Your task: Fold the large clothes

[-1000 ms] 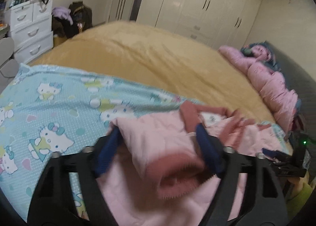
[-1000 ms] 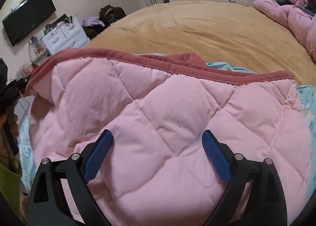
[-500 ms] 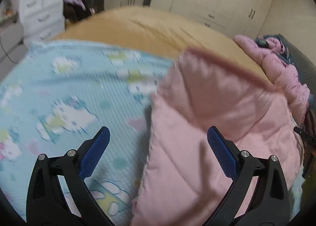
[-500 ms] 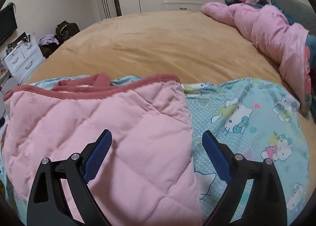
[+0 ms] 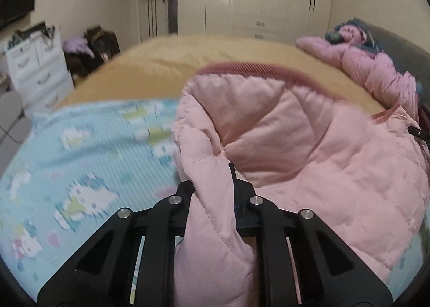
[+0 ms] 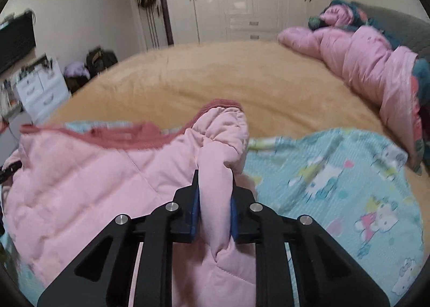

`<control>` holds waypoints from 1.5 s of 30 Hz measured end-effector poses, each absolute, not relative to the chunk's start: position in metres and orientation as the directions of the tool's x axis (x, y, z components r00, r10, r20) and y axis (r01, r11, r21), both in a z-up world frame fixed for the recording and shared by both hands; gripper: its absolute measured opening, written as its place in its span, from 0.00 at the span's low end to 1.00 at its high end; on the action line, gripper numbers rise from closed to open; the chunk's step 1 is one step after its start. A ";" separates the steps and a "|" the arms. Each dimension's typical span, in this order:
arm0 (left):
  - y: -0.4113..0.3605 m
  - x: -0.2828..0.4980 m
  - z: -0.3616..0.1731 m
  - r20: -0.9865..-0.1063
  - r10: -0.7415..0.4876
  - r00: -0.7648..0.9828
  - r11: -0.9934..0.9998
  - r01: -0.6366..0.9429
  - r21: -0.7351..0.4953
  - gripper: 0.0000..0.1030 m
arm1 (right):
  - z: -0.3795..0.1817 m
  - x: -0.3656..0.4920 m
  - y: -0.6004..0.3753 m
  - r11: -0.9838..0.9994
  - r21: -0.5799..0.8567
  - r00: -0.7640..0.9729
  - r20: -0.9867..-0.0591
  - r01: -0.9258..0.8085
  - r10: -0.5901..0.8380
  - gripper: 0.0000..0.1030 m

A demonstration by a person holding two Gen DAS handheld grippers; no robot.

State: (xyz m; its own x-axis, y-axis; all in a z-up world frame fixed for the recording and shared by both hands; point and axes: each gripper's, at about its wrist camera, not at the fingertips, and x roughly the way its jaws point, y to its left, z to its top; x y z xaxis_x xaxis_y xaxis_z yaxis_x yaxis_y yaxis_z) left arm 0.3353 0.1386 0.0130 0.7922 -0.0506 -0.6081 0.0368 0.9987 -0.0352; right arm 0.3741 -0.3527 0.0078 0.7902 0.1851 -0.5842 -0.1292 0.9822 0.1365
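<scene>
Left gripper (image 5: 212, 186) clenched on jacket (image 5: 309, 162) left edge. Right gripper (image 6: 214, 199) closing, pads pinching jacket (image 6: 88, 186) right edge fold.

Jacket – pink quilted, puffy, soft; likely light, limp, slightly slick shell. Lies on blue sheet (image 5: 80, 162) at near side of bed (image 6: 215, 78). Ribbed hem (image 5: 242, 70) at far edge looks like firmest hold; seams next best.

Room: open bed beyond – far and left. Pink duvet (image 6: 376, 65) heaped far right. Drawers (image 5: 37, 65) off bed, left.
</scene>
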 end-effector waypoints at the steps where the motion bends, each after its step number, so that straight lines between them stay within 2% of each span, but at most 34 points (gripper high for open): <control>1: 0.139 0.334 0.021 -0.590 -0.052 0.806 0.999 0.036 -0.039 0.08 | 0.017 0.373 -0.355 0.981 0.142 0.807 -0.560 -0.130 0.188 0.15; 7: 0.134 0.348 0.060 -0.536 -0.042 0.843 0.999 0.033 -0.027 0.08 | 0.056 0.382 -0.350 0.988 0.088 0.869 -0.470 -0.124 0.152 0.15; 14: 0.139 0.370 0.056 -0.551 -0.018 0.834 0.999 0.000 -0.033 0.08 | 0.054 0.406 -0.345 0.993 0.090 0.876 -0.469 -0.082 0.115 0.15; 20: 0.146 0.388 0.029 -0.604 0.001 0.797 0.999 -0.026 -0.033 0.08 | 0.022 0.425 -0.345 0.995 0.090 0.842 -0.533 -0.039 0.081 0.15; 26: 0.154 0.406 -0.010 -0.678 0.007 0.735 0.998 -0.049 -0.044 0.10 | -0.028 0.441 -0.351 0.995 0.102 0.762 -0.644 0.006 0.061 0.16; 32: 0.155 0.410 -0.030 -0.700 0.006 0.714 0.997 -0.059 -0.052 0.14 | -0.076 0.455 -0.352 0.990 0.136 0.659 -0.748 0.034 0.080 0.25; 38: 0.152 0.413 -0.041 -0.709 0.019 0.705 0.997 -0.066 -0.039 0.16 | -0.090 0.463 -0.345 0.992 0.125 0.611 -0.787 0.029 0.081 0.30; 45: 0.147 0.406 -0.039 -0.711 0.049 0.701 0.997 -0.082 -0.012 0.21 | -0.090 0.457 -0.350 0.990 0.131 0.631 -0.773 0.060 0.064 0.36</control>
